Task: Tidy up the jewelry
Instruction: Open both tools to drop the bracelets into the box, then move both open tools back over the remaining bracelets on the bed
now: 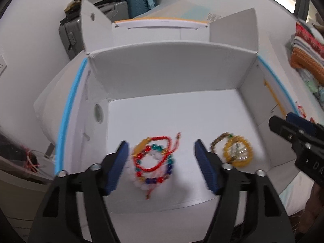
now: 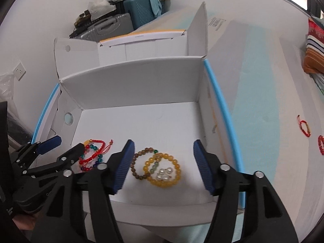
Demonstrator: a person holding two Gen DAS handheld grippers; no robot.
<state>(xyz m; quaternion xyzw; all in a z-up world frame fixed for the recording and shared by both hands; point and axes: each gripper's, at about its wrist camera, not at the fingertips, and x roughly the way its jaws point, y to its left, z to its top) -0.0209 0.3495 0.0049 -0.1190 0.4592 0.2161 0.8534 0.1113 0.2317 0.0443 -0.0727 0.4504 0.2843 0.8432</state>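
Observation:
A white cardboard box (image 1: 172,66) stands open, and jewelry lies on its floor. In the left wrist view a pile of red cord and coloured bead bracelets (image 1: 154,160) rests below my left gripper (image 1: 162,141), which is open and holds nothing. To the right lies a yellow bead bracelet (image 1: 238,151), with my right gripper (image 1: 283,123) at the frame edge. In the right wrist view my right gripper (image 2: 164,142) is open above the yellow bead bracelet (image 2: 163,172), a brown bead bracelet (image 2: 141,164) and small pearly beads (image 2: 165,174). My left gripper (image 2: 69,142) hangs over the coloured pile (image 2: 92,154).
Outside the box, on the pale surface to the right, lie a red cord bracelet (image 2: 304,128) and a red bead bracelet (image 2: 321,144). Suitcases (image 2: 139,14) stand against the far wall. Folded striped textiles (image 2: 313,50) sit at the right. The box's flaps (image 2: 198,30) stand upright.

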